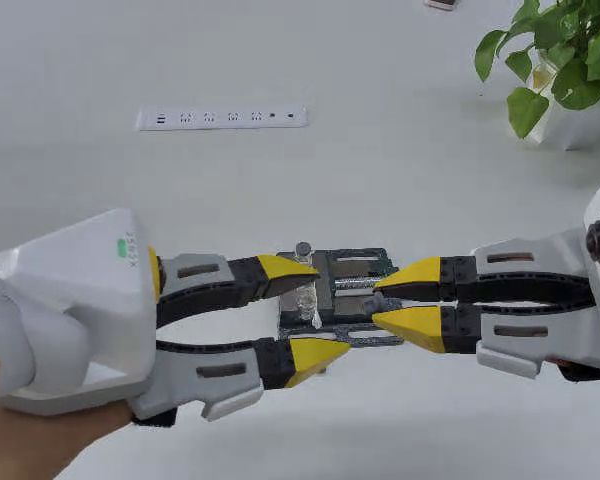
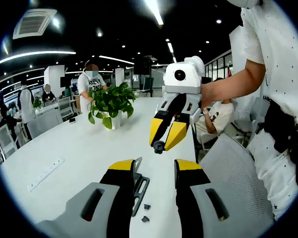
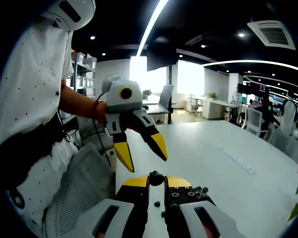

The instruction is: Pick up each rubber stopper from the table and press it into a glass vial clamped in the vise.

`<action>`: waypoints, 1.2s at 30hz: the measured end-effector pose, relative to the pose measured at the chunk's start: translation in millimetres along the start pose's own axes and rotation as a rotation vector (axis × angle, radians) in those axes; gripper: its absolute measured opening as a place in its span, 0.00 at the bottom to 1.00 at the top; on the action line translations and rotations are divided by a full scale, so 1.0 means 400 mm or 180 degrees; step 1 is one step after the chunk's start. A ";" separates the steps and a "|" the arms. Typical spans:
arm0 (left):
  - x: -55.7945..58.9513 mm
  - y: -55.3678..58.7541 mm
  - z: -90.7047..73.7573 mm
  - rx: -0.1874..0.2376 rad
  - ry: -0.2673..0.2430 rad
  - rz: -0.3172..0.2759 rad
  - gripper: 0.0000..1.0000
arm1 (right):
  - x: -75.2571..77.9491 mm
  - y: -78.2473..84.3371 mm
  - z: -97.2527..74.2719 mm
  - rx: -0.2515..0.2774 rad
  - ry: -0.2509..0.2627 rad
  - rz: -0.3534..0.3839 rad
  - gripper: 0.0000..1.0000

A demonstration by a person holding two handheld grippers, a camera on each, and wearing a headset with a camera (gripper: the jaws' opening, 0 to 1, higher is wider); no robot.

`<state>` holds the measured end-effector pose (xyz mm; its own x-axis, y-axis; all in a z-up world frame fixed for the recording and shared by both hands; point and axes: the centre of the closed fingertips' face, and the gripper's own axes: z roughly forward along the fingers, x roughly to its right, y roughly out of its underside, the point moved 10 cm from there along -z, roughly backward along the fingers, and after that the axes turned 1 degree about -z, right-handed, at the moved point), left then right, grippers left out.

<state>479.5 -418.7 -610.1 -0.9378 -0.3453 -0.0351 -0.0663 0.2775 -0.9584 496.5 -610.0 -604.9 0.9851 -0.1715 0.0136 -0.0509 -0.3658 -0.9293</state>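
Rubber stopper (image 3: 156, 178), probably light and squashy and best gripped by its sides, sat pinched in the nearly closed right gripper (image 1: 378, 302) near the fragile glass vial (image 1: 306, 300) clamped in the vise (image 1: 350, 265), while the left gripper (image 1: 330, 309) gaped empty.

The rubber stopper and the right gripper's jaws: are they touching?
Touching. In the left gripper view the right gripper pinches the dark rubber stopper between its yellow jaws.
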 end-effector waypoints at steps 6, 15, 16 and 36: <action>0.005 -0.014 0.007 0.0014 -0.0002 0.0226 0.19 | 0.001 -0.009 -0.003 0.0099 -0.0044 0.0131 0.06; 0.001 -0.029 0.006 0.0046 0.0051 0.0390 0.12 | -0.004 -0.016 -0.002 0.0114 -0.0097 0.0176 0.06; 0.000 -0.032 0.006 0.0047 0.0052 0.0397 0.11 | -0.002 -0.015 -0.003 0.0125 -0.0108 0.0187 0.06; -0.002 -0.046 0.002 0.0013 0.0172 0.0552 0.07 | -0.004 -0.026 0.001 0.0158 -0.0185 0.0201 0.05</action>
<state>481.8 -424.3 -592.5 -0.9520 -0.2439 -0.1848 0.0993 0.3251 -0.9405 495.6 -605.4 -595.4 0.9881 -0.1390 -0.0657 -0.1064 -0.3100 -0.9448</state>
